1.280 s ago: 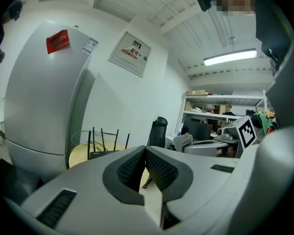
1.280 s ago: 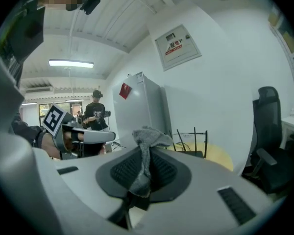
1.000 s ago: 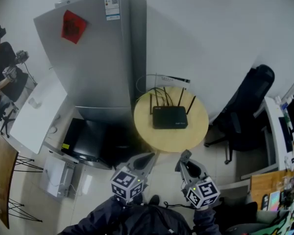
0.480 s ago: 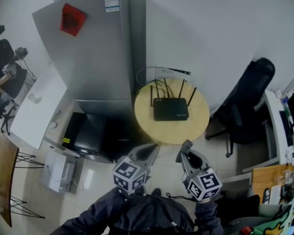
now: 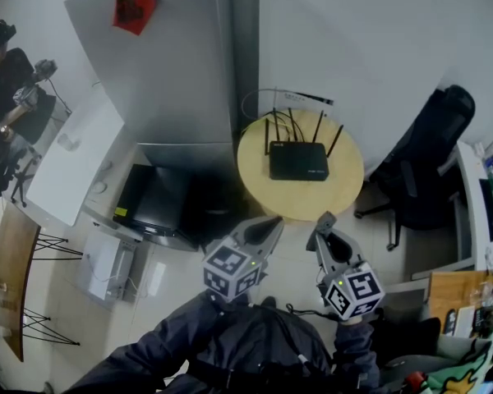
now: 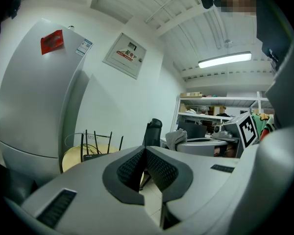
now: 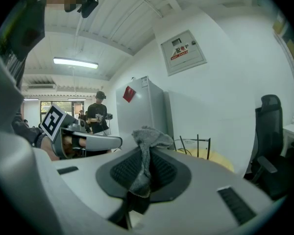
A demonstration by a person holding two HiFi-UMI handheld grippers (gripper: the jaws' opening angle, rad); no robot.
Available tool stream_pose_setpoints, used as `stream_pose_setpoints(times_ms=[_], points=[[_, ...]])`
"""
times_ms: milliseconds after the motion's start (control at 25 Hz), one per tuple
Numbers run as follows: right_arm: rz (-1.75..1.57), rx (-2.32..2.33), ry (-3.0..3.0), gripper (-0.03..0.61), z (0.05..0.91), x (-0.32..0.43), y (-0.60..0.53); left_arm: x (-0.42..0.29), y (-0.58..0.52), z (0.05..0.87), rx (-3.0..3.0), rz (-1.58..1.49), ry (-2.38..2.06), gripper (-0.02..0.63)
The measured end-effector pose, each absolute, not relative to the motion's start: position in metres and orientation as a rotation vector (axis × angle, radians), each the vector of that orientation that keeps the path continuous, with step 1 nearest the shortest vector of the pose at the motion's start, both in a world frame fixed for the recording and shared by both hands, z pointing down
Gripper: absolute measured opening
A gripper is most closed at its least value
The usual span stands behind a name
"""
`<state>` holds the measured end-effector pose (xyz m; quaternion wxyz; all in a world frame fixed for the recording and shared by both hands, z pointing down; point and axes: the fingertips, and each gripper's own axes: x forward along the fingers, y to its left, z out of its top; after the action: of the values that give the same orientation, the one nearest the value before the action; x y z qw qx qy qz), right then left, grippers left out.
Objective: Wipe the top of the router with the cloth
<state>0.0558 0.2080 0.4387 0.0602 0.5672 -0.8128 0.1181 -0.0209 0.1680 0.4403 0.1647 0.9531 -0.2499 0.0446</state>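
While held just short of the round table's (image 5: 259,183) near edge: right gripper (image 5: 324,224) clamping the grey cloth (image 7: 148,137), left gripper (image 5: 267,226) pressed together on nothing, router (image 5: 298,161) flat mid-table, nearer the far edge.

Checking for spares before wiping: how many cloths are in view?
1. A grey cloth is pinched between the jaws of the right gripper, short of the round table; none shows on the table by the router. Another could be hidden.
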Motion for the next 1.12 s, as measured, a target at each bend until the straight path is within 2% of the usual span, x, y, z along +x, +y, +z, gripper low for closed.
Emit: stream_pose_setpoints(times_ms=[1120], points=[[0.330,1.678,-2.479,0.069,0.437,0.070,0.216,0.000,0.177,0.439,2.726,0.133,-0.722,0.002]])
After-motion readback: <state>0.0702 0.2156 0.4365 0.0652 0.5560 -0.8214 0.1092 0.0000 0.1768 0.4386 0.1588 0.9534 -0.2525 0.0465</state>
